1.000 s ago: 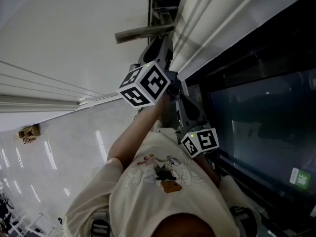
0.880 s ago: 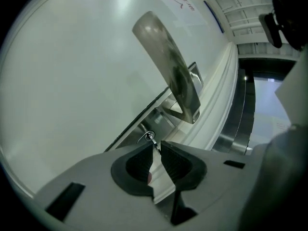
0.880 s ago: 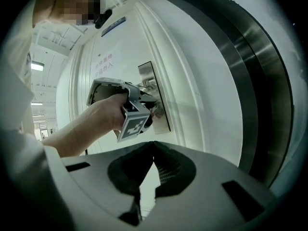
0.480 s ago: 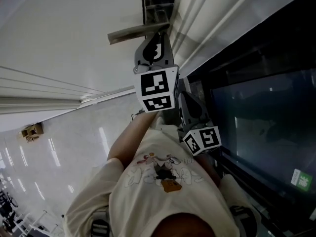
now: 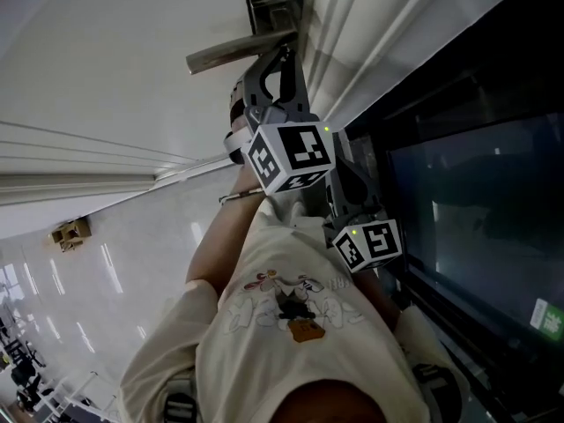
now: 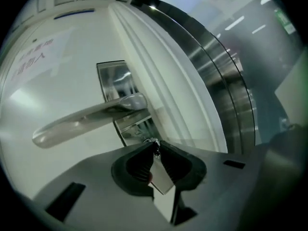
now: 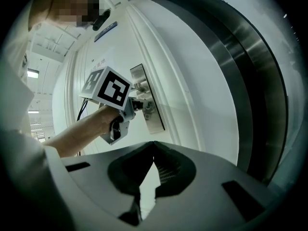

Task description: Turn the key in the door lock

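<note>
Pinching the key (image 6: 156,151) by the door handle (image 6: 86,119) with the left gripper (image 6: 154,143), jaws just closed, forearm (image 7: 72,129) stretched level; holding the right gripper (image 7: 153,143) behind, pressed together, empty.

1. Head view: steeply down the white door (image 5: 106,60) from above the person, handle (image 5: 238,53) at top.
2. Left gripper view: along its jaws, close against that handle and the lock plate (image 6: 113,81).
3. Right gripper view: further back, facing the same plate and the left gripper (image 7: 143,101).
</note>
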`<state>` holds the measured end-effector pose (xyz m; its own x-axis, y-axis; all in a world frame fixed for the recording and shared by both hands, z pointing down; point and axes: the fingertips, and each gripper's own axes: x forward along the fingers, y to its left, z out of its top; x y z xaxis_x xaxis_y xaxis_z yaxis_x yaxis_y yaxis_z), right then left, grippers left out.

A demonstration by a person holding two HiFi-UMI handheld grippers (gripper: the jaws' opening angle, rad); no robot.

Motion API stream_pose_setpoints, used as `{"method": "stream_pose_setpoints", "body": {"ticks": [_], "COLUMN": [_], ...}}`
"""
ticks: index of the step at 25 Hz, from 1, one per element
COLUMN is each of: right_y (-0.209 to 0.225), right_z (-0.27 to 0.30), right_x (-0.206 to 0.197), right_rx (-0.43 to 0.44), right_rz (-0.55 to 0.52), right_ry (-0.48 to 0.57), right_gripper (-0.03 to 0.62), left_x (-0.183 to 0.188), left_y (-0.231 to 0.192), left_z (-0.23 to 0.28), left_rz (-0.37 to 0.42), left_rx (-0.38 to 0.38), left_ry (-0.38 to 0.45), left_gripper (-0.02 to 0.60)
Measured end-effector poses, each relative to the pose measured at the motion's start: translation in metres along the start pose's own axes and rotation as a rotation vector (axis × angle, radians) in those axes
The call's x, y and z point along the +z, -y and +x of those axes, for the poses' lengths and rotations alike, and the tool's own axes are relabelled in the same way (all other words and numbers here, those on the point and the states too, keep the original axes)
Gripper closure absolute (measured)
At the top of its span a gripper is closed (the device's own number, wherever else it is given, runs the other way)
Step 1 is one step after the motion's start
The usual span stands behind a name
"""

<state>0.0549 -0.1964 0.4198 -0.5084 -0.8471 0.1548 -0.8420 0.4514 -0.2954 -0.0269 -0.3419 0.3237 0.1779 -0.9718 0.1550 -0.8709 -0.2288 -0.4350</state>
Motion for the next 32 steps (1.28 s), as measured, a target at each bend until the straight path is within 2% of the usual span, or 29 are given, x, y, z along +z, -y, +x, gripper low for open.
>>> {"method": "stream_pose_setpoints", "body": {"ticks": [6,13,16,19,22,25,27,32], "right_y": [0.0,0.001,0.0,-0.004,-0.006,-0.009,-0.009,-0.014], "right_z": [-0.002,-0.003,-0.003,-0.002,-0.002,-0.004,-0.005,-0.005], "right_x": [0.001,0.003,0.0,0.001,0.0,0.0,0.0,0.006], "right_rx": [-0.002,0.008,0.015,0.024,0.031,0.032,0.03,0.036], "right_rz": [0.005,0.008,0.013,0.011,0.014,0.015,0.018,0.0], "right_ry": [0.013,0.019,0.022,0.017,0.025,0.024,0.024,0.025], "right_gripper": [0.588,0.586,0.586,0.587,0.587,0.586,0.586,0.587], "left_x": [0.0,-0.002,-0.006,-0.005,-0.002,-0.005,-0.004,0.009], "left_y": [0.003,0.011,0.012,0.012,0.012,0.009,0.004,-0.019], "left_z": [0.001,0.0,0.0,0.0,-0.002,-0.009,-0.02,-0.058], "left_rz": [0.288,0.697,0.824,0.892,0.88,0.774,0.666,0.325], "left_rx": [0.012,0.032,0.028,0.023,0.022,0.009,0.02,0.052], "left_ry": [-0.015,-0.025,-0.012,0.0,0.013,0.02,0.045,0.137], "left_gripper": [0.531,0.538,0.535,0.529,0.505,0.464,0.46,0.476]}}
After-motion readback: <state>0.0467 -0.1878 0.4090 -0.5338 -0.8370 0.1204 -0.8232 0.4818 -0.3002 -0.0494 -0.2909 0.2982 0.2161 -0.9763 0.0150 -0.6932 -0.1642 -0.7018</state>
